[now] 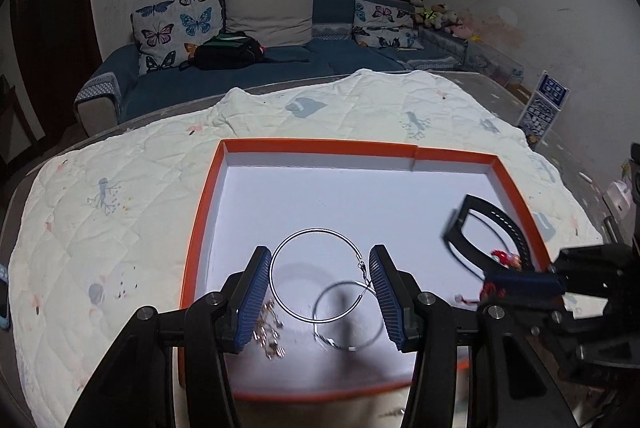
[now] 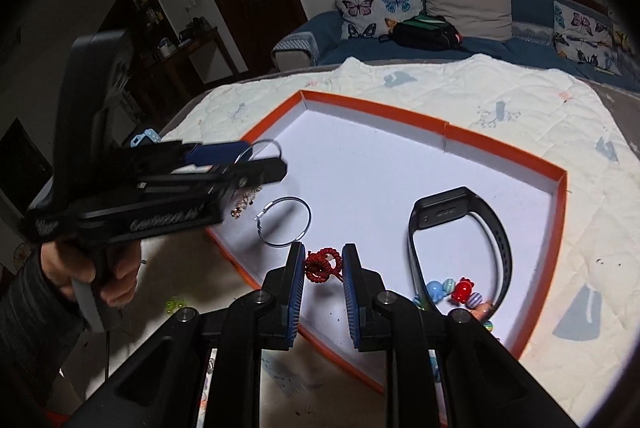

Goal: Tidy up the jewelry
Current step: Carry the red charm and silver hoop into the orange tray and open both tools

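Observation:
An orange-rimmed tray with a white floor lies on a quilt. My left gripper holds a large silver hoop earring between its pads, above the tray. A second hoop and a small gold chain piece lie below it. A black smartwatch band and a colourful bead bracelet lie in the tray's right part. My right gripper is shut on a red knotted cord over the tray's near edge.
The quilt covers the table. A blue sofa with butterfly cushions and a black bag stands behind. A blue item lies at the table's left edge, a small green object on the quilt near my left hand.

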### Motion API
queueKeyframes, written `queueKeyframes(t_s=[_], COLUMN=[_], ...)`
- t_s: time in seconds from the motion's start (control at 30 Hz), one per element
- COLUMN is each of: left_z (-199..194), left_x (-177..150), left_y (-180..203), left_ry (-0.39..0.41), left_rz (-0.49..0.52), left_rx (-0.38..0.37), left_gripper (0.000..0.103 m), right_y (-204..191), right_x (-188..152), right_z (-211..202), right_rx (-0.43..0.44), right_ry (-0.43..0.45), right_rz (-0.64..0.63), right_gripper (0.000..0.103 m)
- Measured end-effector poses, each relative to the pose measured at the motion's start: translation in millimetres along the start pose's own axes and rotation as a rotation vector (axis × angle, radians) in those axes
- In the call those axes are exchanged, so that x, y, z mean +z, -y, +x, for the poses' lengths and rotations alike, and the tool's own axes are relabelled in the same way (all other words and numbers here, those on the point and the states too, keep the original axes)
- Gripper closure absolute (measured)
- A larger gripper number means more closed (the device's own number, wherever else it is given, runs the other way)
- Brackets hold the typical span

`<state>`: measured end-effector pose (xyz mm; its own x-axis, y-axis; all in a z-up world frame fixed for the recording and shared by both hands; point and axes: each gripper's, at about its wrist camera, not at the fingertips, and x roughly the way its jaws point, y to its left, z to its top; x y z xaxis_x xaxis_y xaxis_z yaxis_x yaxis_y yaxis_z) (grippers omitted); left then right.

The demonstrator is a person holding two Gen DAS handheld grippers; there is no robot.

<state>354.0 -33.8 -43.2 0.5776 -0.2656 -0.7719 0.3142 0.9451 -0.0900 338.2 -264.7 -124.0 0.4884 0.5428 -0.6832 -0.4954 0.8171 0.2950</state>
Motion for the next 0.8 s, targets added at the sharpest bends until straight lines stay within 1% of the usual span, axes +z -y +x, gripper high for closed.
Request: queueKeyframes(t_s=[0.1, 0.3, 0.57, 0.6, 0.7, 0.73, 0.8], left_z=[15, 39, 51, 51, 50, 49, 46], left_x=[7, 14, 11, 11, 10, 10, 9], left_y=[-6, -15, -19, -20, -20, -20, -19], left_ry=[-0.011, -0.038, -0.057, -0.058, -0.056, -0.055, -0.050], left_rz=[-0.002, -0.017, -0.033, -0.036, -0.041, -0.041, -0.039], left_rx=[0.009, 0.003, 0.006, 0.007, 0.009, 0.011, 0.010], left_gripper=[0.049, 0.048, 0.044, 0.044, 0.041, 0.039, 0.039], right_y=[2, 2, 3, 3, 2, 2, 1], right_x=[-1, -5, -6, -6, -4, -2, -2], right_z=[3, 7, 11, 11, 13, 14, 13], right_rx=[0.004, -0.002, 0.009, 0.009, 0.005, 0.004, 0.001], right_ry=[-0.013, -0.034, -0.055, -0.055, -0.048, -0.046, -0.043], right_rz=[0.009, 0.001, 0.005, 0.006, 0.000, -0.001, -0.009], right_gripper=[0.081, 0.081, 0.080, 0.077, 0.065, 0.063, 0.062])
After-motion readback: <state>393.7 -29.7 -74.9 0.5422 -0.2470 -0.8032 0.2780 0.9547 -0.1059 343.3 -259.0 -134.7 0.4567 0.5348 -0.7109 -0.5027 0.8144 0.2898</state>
